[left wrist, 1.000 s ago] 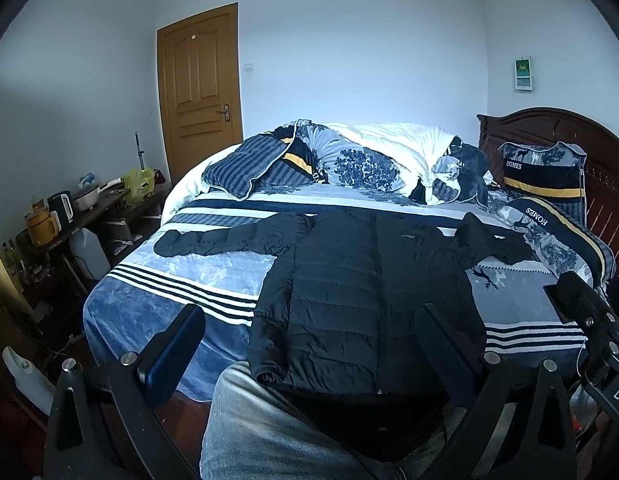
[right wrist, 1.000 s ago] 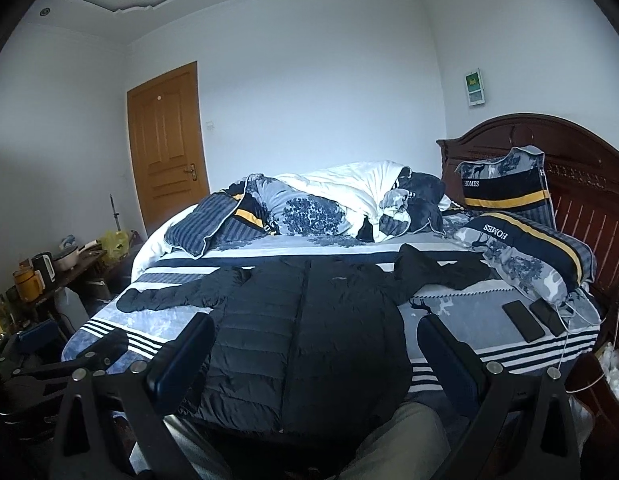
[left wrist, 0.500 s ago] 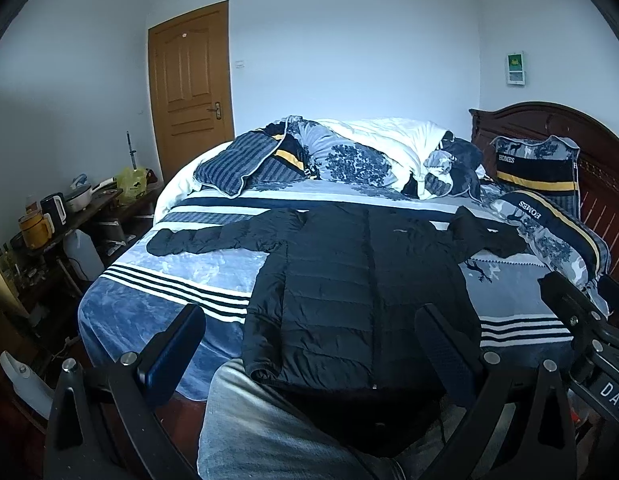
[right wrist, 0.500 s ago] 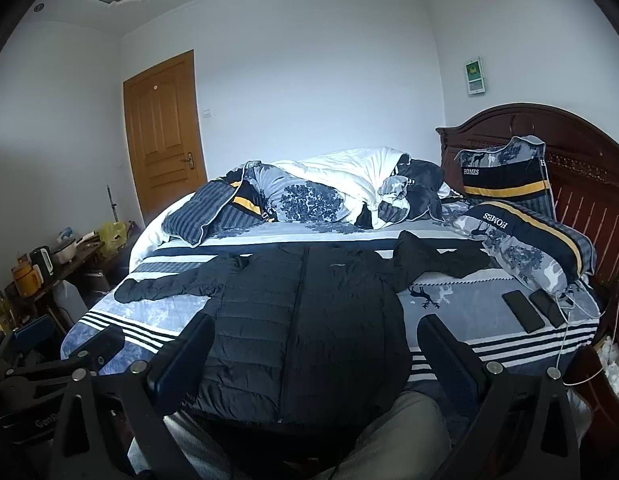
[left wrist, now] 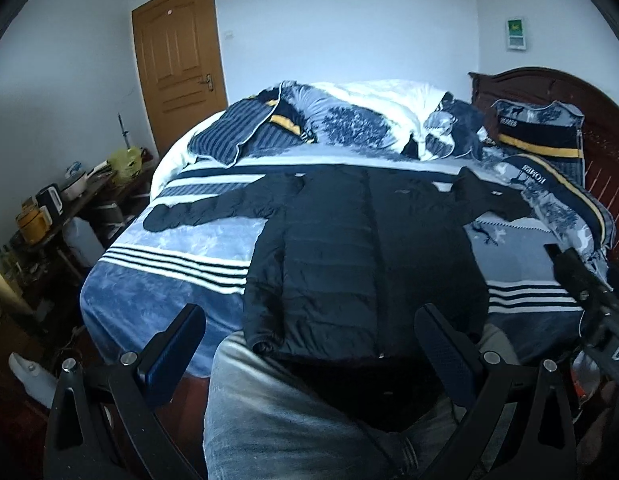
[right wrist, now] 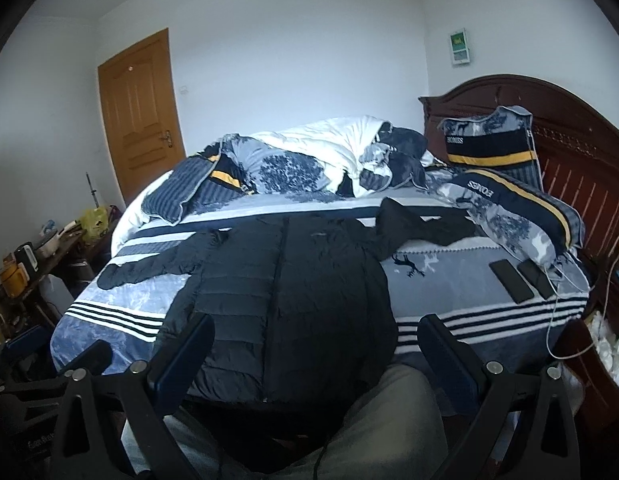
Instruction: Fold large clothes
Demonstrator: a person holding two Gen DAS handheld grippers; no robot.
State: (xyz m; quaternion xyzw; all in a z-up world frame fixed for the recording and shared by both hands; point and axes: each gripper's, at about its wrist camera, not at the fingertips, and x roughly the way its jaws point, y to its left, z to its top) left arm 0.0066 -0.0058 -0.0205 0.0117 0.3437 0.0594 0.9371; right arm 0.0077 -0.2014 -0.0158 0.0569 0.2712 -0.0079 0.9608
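Left claw [left wrist: 309,344] gaping wide, gripping nothing, hovering over knee short of bed edge. Right claw [right wrist: 315,350] likewise spread wide, empty, hanging above jacket hem. Jacket [left wrist: 365,256] lying flat, front up, on striped bed [left wrist: 169,248], sleeves stretching out to both sides, right one bending near pillow [right wrist: 513,212]. Two phones [right wrist: 511,280] resting beside it, apart from sleeve.

The bed [right wrist: 449,280] carries a black jacket [right wrist: 293,292] spread at its centre, a bunched duvet [right wrist: 309,156] at 12 o'clock, pillows [right wrist: 509,208] and two phones [right wrist: 521,280] at 3 o'clock.
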